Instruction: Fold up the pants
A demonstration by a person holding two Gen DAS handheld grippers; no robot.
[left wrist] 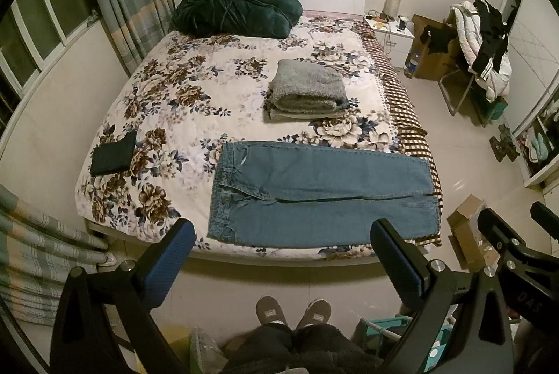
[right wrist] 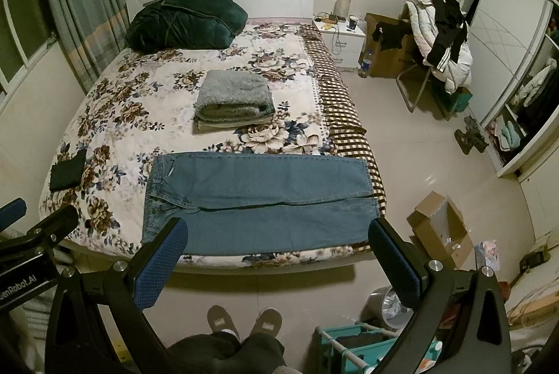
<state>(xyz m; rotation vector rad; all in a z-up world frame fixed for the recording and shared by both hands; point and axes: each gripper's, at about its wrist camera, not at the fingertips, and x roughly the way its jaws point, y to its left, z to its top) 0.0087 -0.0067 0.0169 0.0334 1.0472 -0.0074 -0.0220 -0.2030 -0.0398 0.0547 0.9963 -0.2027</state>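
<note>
We hold the left gripper (left wrist: pixel 283 248) and right gripper (right wrist: pixel 279 248) above the floor, jaws wide and empty. Ahead of both, the blue jeans (right wrist: pixel 258 199) lie flat along the bed (right wrist: pixel 139 94) edge.

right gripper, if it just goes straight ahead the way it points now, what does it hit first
Most likely the jeans spread flat at the near edge of the bed. The right gripper is open, holds nothing, and nothing stands between; depth is hard to judge.
</note>
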